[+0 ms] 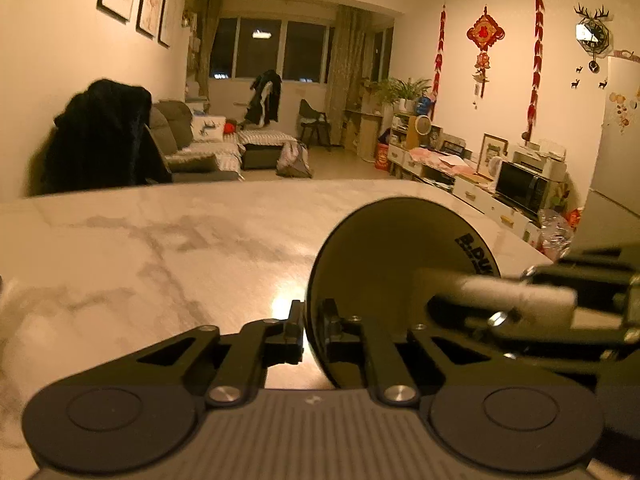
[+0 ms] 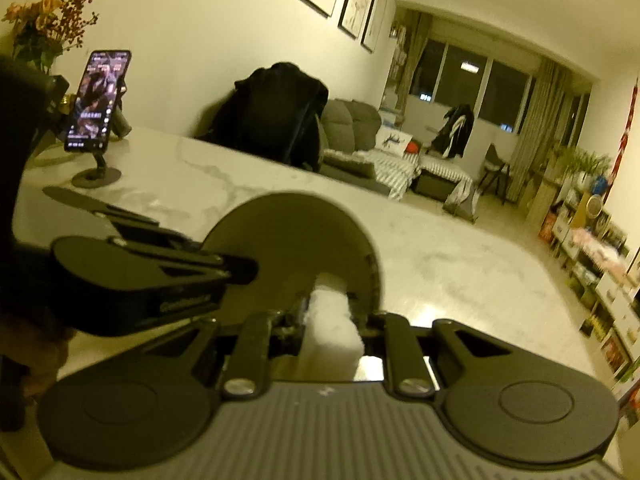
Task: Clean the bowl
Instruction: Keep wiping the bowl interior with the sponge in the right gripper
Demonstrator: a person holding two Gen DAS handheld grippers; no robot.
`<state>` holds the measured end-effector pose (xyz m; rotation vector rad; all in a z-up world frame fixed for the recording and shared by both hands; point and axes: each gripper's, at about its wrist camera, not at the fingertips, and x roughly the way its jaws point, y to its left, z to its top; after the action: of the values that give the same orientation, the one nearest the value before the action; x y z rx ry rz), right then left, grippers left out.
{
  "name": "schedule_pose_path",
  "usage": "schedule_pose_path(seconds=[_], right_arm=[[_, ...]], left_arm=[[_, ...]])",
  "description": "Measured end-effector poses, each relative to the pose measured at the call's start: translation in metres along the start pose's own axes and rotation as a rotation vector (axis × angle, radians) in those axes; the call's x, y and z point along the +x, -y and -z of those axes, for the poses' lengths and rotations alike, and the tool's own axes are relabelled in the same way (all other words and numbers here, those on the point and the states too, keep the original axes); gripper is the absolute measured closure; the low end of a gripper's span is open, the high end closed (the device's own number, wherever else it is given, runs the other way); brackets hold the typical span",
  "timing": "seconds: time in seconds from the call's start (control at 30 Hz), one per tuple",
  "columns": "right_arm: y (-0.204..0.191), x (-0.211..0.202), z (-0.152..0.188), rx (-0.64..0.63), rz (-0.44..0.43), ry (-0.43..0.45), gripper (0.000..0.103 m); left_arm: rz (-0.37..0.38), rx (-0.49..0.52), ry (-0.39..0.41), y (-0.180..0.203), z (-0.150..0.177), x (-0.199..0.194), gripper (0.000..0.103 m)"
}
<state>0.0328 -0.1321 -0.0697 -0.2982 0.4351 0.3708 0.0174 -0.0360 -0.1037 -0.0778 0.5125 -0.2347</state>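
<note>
A dark bowl (image 1: 392,264) is held tilted on its side above the marble table (image 1: 160,248). My left gripper (image 1: 312,328) is shut on the bowl's rim. In the right wrist view the bowl (image 2: 292,248) faces me, with the left gripper (image 2: 240,270) clamped on its left edge. My right gripper (image 2: 330,320) is shut on a white sponge (image 2: 332,328), which presses into the bowl's inside. In the left wrist view the sponge (image 1: 504,294) and the right gripper (image 1: 496,300) reach in from the right.
A phone on a stand (image 2: 96,112) and a vase of flowers (image 2: 44,24) are at the table's far left. A chair with a black coat (image 1: 100,140) stands behind the table. A sofa (image 1: 200,144) and a low cabinet with a microwave (image 1: 520,188) lie beyond.
</note>
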Motion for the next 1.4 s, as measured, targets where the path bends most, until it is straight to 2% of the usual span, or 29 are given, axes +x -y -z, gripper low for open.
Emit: schedule_pose_path(seconds=[0.13, 0.23, 0.37, 0.7, 0.83, 0.97, 1.23, 1.4], right_arm=[[-0.003, -0.002, -0.001, -0.013, 0.004, 0.011, 0.084], [-0.005, -0.006, -0.007, -0.044, 0.026, 0.033, 0.084], [-0.006, -0.01, -0.011, -0.096, 0.082, 0.06, 0.084], [-0.006, -0.003, 0.001, -0.039, 0.041, 0.02, 0.083], [-0.006, -0.006, -0.003, -0.065, 0.064, 0.035, 0.083], [-0.011, -0.011, -0.008, -0.12, 0.114, 0.069, 0.084], [-0.012, -0.003, 0.005, -0.113, 0.12, 0.019, 0.083], [-0.008, -0.005, 0.003, -0.109, 0.127, 0.023, 0.083]], left_arm=[[0.024, -0.048, -0.022, -0.006, 0.002, 0.003, 0.091], [-0.008, -0.012, -0.016, -0.001, 0.003, 0.0, 0.091], [-0.007, 0.001, -0.018, 0.0, 0.001, 0.001, 0.09], [-0.006, 0.039, -0.013, 0.005, 0.0, 0.0, 0.09], [-0.008, 0.051, -0.024, 0.006, 0.0, 0.003, 0.087], [0.009, 0.022, -0.055, 0.001, 0.0, 0.008, 0.083], [0.039, 0.044, -0.059, 0.004, -0.001, 0.009, 0.083], [0.048, 0.055, -0.067, 0.007, -0.001, 0.012, 0.083]])
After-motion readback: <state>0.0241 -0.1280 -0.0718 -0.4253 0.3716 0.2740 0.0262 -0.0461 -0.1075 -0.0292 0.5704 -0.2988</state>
